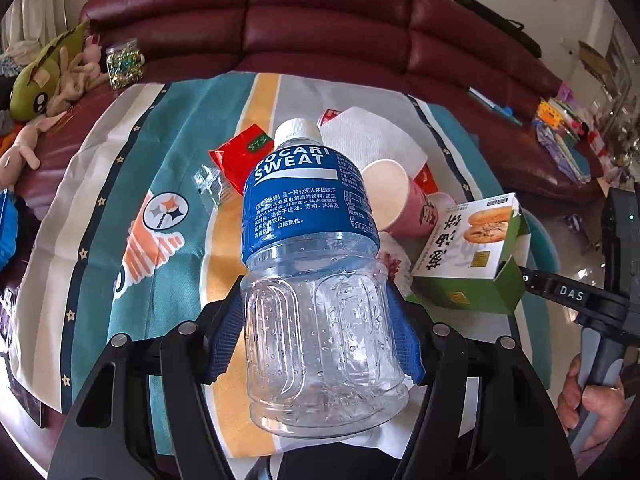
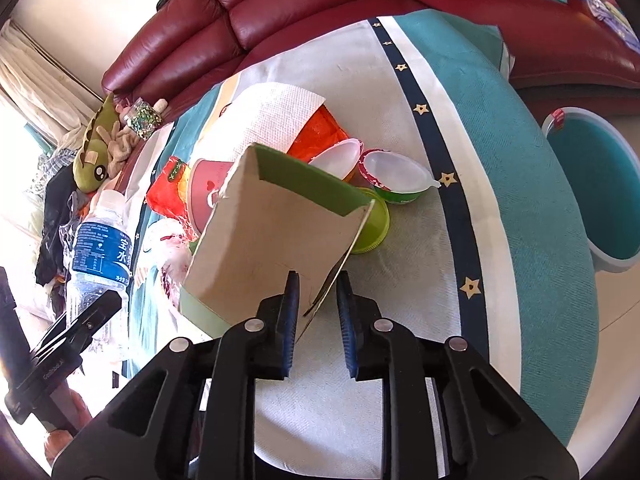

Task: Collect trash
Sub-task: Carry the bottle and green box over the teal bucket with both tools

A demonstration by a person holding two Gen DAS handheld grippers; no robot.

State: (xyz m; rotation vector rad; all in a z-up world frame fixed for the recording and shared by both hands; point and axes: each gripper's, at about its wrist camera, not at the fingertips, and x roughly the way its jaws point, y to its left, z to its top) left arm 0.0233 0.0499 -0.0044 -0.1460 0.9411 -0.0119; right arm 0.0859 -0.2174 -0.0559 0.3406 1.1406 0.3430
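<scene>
Bottle [image 1: 316, 272] pinched in left claw [image 1: 320, 332], above striped cloth [image 1: 100, 208]. Carton [image 2: 276, 236] beside bottle, edge between right claw [image 2: 318, 304] pads, loosely parted; could slip, dropping short of bucket [image 2: 600, 184].

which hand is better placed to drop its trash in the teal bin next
Right, probably. The teal round plastic bin shows on the right-hand side of its view. The right tool straddles the green-and-white cardboard box, though without pinching it. The left tool grips the clear plastic bottle; no bin shows in its view.

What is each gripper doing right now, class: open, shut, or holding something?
Left gripper: shut on the clear bottle.
Right gripper: open, with an edge of the green-and-white box between its pads.
</scene>
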